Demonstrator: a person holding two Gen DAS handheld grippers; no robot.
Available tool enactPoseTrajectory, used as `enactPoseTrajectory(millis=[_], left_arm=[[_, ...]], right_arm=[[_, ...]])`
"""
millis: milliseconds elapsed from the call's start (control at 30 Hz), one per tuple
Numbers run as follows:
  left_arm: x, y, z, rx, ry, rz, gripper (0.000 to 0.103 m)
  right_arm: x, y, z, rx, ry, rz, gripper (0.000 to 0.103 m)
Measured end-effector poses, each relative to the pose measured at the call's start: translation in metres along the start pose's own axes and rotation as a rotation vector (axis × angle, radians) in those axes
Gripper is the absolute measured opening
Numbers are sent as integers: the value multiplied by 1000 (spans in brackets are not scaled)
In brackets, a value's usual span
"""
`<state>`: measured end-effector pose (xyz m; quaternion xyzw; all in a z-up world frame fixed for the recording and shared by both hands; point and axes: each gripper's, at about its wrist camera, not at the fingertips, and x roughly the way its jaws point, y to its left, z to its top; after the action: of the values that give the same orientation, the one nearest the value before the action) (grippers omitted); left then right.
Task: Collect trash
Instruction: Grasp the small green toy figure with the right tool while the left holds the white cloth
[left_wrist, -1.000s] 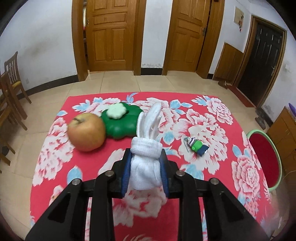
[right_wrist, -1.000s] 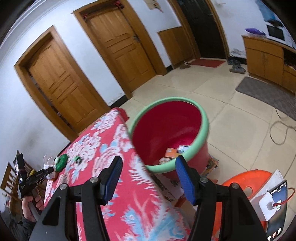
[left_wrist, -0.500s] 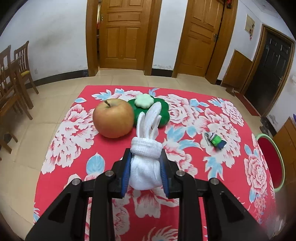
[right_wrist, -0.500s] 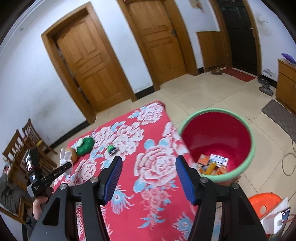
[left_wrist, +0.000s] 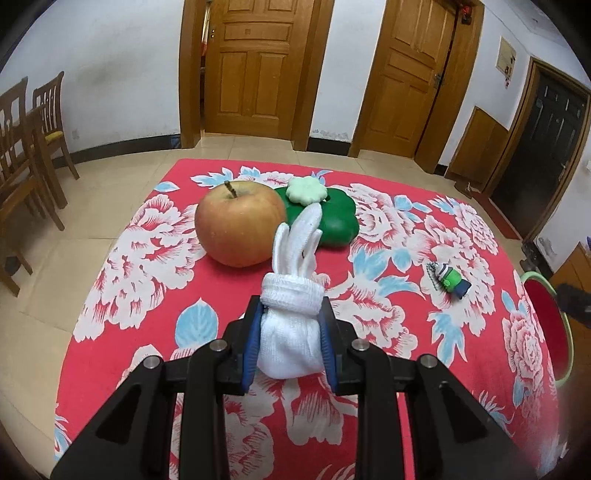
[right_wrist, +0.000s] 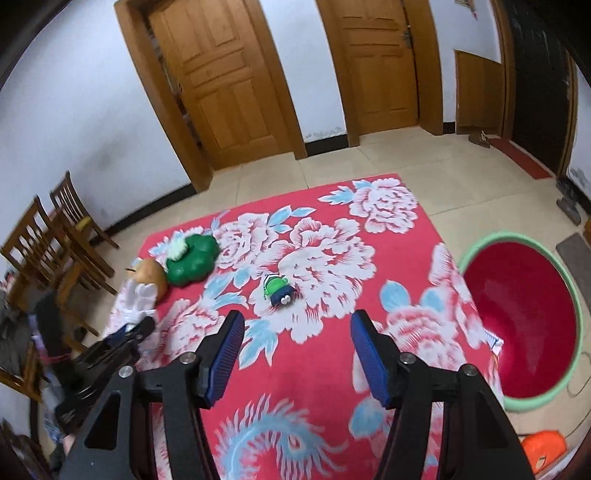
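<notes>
apple (left_wrist: 239, 223) left of clover box (left_wrist: 327, 216), keychain (left_wrist: 451, 279) right

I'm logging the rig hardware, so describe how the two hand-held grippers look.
Both look alike. The left hand-held gripper has a matte black angular frame with triangular cut-outs, silver round bolt heads at the joints, and two flat fingers faced with blue ribbed pads. The right hand-held gripper has the same black frame, silver bolts and blue ribbed pads. No cables, markings or sleeves are visible.
</notes>
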<state>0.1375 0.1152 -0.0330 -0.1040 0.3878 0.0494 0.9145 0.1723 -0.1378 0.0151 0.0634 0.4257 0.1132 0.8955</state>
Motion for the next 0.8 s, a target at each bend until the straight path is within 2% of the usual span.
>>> enactPoseTrajectory(millis=[267, 500, 633, 800], left_arm=[[0, 4, -2, -8, -9, -1, 29], [7, 9, -2, -27, 8, 4, 29], [8, 8, -2, -24, 10, 5, 29], [7, 5, -2, -13, 6, 1, 29]], right_arm=[[66, 16, 4, -51, 59, 11, 63], [97, 22, 7, -105, 49, -8, 62], [110, 24, 10, -119, 58, -17, 57], [124, 24, 11, -127, 83, -37, 45]])
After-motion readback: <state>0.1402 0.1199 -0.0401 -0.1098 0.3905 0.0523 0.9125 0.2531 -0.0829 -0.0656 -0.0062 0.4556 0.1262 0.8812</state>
